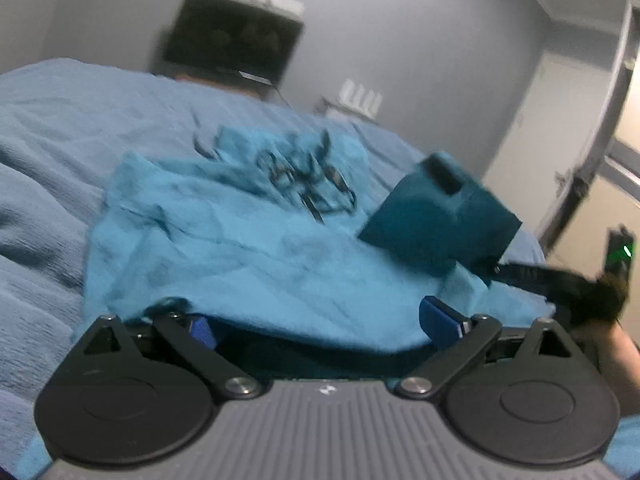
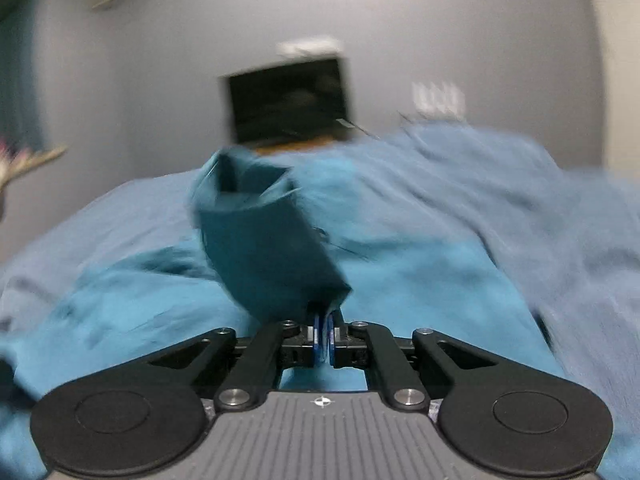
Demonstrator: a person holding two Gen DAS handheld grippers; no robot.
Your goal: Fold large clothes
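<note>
Right gripper (image 2: 325,336) clamped tight, blue pads pressed together on a corner of the dark teal sleeve (image 2: 264,248), lifted clear of the shirt (image 2: 420,280) and swung toward 12 o'clock. Left gripper (image 1: 320,326) spread wide, pads (image 1: 438,316) well apart, nothing pinched, though the shirt's near hem drapes across the gap. From the left wrist, shirt (image 1: 240,248) lying across the bed (image 1: 60,140) with a dark print (image 1: 304,176) at 12 o'clock, raised sleeve (image 1: 436,220) at 2 o'clock, right gripper (image 1: 560,284) at 3 o'clock below it. Beyond the bed, a dark monitor (image 2: 288,100) against the grey wall at 12 o'clock. Judged early in the fold: body spread roughly flat but wrinkled, one sleeve being carried inward, no finished crease anywhere; probably left are the landing of this sleeve, the other side, and the lengthwise folds. Hard to make out: heavy motion blur in both views, print illegible, far hem and opposite sleeve not identifiable, near hem hidden under the left gripper body, small pale items by the wall at 1 o'clock unclear.
</note>
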